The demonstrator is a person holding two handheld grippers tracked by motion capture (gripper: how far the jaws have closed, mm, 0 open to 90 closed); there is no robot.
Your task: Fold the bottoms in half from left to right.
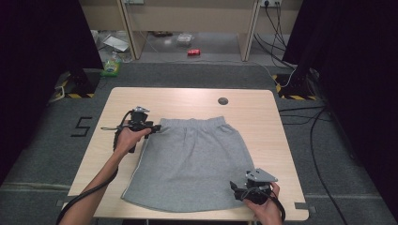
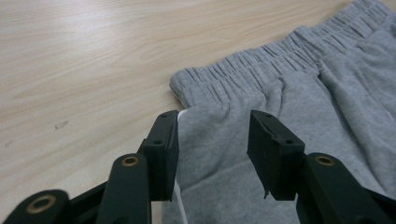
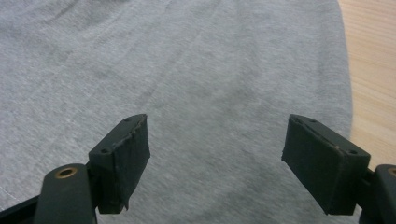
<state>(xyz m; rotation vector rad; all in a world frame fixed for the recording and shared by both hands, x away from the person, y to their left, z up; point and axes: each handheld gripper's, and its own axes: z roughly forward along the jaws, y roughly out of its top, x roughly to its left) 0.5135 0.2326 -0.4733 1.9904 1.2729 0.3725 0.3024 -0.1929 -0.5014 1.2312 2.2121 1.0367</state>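
The grey shorts (image 1: 187, 159) lie spread flat on the pale wooden table (image 1: 263, 117), likely so both corners can be caught for a fold. The left gripper (image 2: 212, 144) sits at the waistband corner (image 2: 187, 86), jaws part-closed and straddling the side seam with its white stripe, pads not yet pressing the cloth. The right gripper (image 3: 217, 154) hovers with jaws wide over the hem corner nearest it, table edge just beyond its right jaw. The fabric looks soft, fleecy; the waistband is ribbed and gathered
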